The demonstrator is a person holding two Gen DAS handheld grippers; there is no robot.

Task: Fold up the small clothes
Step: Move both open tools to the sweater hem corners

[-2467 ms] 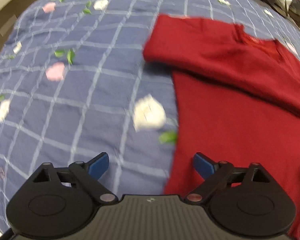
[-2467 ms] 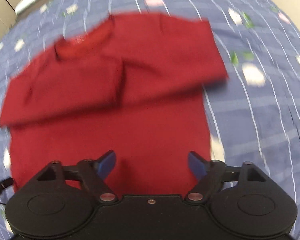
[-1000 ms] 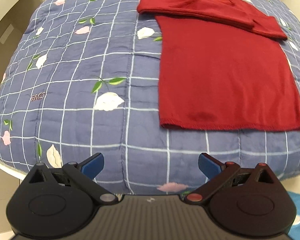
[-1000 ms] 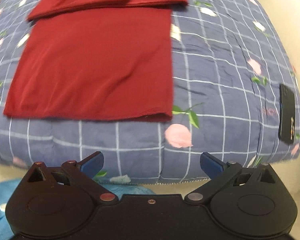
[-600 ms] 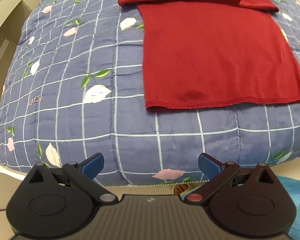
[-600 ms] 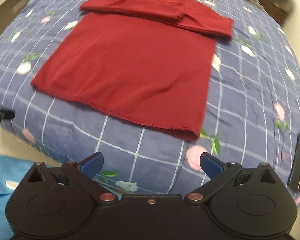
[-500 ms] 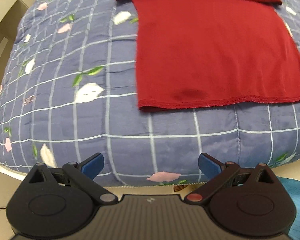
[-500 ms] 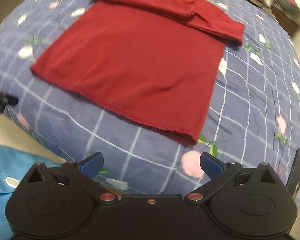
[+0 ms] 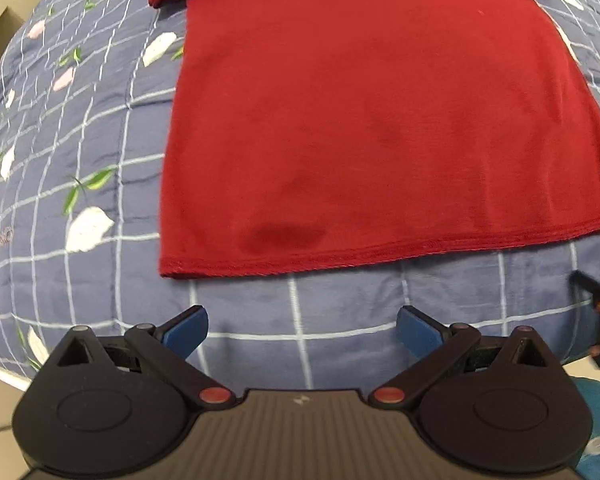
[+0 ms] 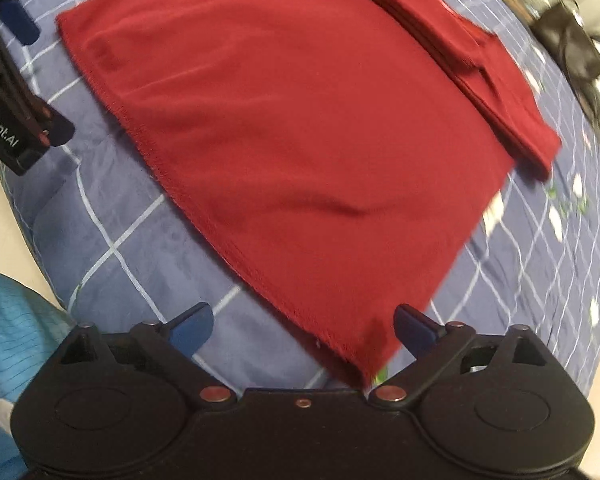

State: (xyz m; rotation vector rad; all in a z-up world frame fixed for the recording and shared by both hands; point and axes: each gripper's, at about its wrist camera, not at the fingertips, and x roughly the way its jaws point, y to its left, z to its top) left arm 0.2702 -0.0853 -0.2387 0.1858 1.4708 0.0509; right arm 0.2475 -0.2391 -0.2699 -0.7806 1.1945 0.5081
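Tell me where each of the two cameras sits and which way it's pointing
Left wrist: sits on the left gripper, looking forward over the quilt at the red shirt hem; its open blue fingers show, and the other gripper's edge at right.
Right wrist: sits on the right gripper, facing the shirt's near right hem corner; open fingers, a blue sleeve and the left gripper show.
Shared: shirt, quilt.

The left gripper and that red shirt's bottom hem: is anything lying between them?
Nothing but bare quilt, seen from the left wrist. The open left gripper sits just short of the red shirt.
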